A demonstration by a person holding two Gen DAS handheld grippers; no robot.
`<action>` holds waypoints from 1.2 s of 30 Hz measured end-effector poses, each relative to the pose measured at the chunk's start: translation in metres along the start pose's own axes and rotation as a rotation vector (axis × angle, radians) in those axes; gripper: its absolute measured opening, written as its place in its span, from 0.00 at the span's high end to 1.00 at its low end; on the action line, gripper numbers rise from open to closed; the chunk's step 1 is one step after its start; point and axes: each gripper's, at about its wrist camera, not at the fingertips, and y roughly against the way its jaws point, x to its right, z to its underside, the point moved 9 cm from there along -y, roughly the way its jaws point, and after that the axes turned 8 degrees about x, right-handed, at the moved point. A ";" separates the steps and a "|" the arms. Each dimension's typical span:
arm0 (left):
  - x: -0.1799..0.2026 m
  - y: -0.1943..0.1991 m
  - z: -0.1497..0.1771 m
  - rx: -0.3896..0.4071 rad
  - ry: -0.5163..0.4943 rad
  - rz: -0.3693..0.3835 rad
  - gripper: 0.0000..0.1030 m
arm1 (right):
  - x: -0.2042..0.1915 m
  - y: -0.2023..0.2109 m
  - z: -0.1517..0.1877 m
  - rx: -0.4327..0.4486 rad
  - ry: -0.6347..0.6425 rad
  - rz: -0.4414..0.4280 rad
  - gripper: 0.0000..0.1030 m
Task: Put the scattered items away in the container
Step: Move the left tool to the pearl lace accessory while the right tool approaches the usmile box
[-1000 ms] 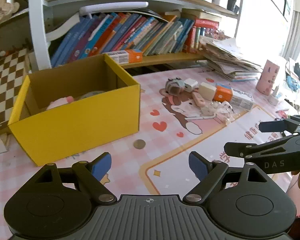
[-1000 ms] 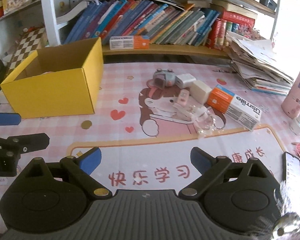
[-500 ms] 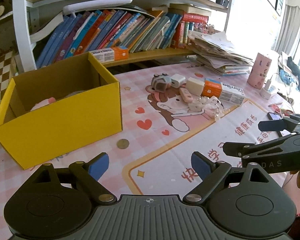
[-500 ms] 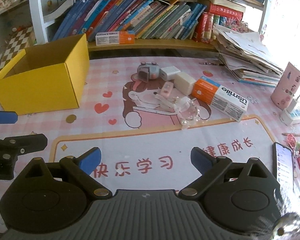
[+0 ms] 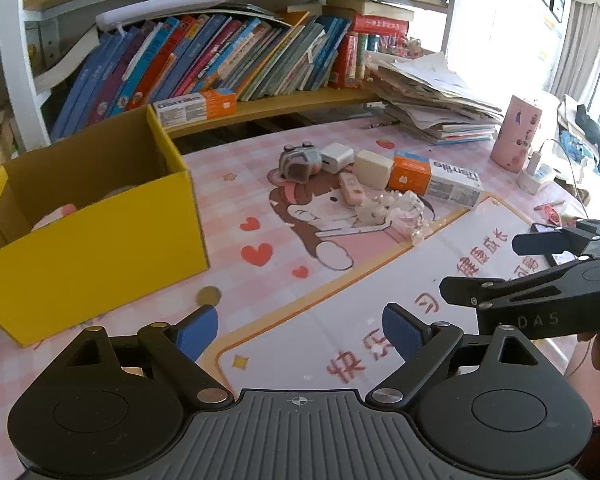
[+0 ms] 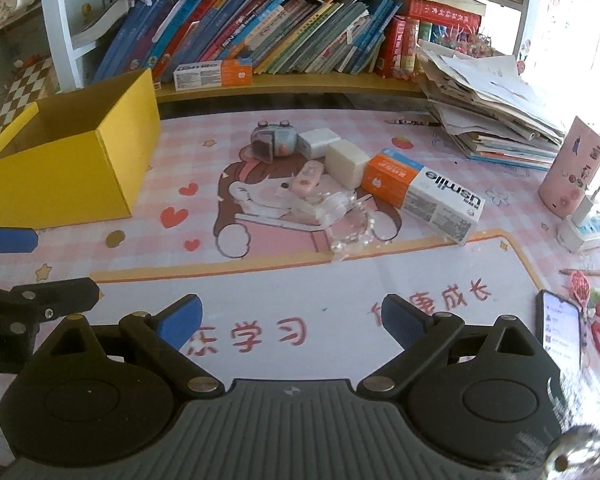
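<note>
**Both grippers wide and empty over the desk's near edge**

The desk, covered by a pink cartoon mat, carries everything. Along its far edge runs a shelf of leaning books, and a heap of papers sits at the far right corner.

The yellow box stands open near the left edge, just in front of the shelf; something pink lies inside against its near wall, too hidden to name.

The left gripper hovers level above the near edge, pointing toward the far side, its blue-padded fingers spread wide with nothing between them. The right gripper is held the same way beside it, jaws wide apart and empty, facing the cluster of items.

That cluster lies mid-desk, well apart from the box. The orange-and-white toothpaste carton lies on its side at the right of the group. Touching its left end is a cream block, with a white charger and a small grey toy camera just behind. A pink case and a tangle of clear beaded pieces lie nearest the grippers.

A coin rests just beside the box's near right corner. A phone lies at the right edge.
</note>
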 end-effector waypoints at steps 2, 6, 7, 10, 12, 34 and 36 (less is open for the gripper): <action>0.005 -0.004 -0.004 0.004 0.005 -0.007 0.11 | 0.007 -0.003 -0.003 0.000 0.007 -0.006 0.06; 0.015 -0.014 -0.009 0.003 0.020 -0.023 0.11 | 0.022 -0.010 -0.009 -0.001 0.022 -0.022 0.06; 0.018 -0.016 -0.010 0.001 0.021 -0.027 0.11 | 0.026 -0.012 -0.010 -0.001 0.023 -0.027 0.06; 0.025 -0.022 -0.012 -0.008 0.025 -0.040 0.11 | 0.037 -0.019 -0.013 -0.008 0.025 -0.043 0.06; 0.029 -0.027 -0.013 -0.014 0.028 -0.051 0.11 | 0.043 -0.023 -0.014 -0.013 0.029 -0.057 0.06; 0.100 -0.076 -0.040 -0.023 -0.001 -0.072 0.11 | 0.117 -0.050 -0.013 -0.024 -0.008 -0.113 0.06; 0.107 -0.081 -0.041 -0.017 0.001 -0.064 0.11 | 0.124 -0.052 -0.015 -0.018 -0.016 -0.112 0.07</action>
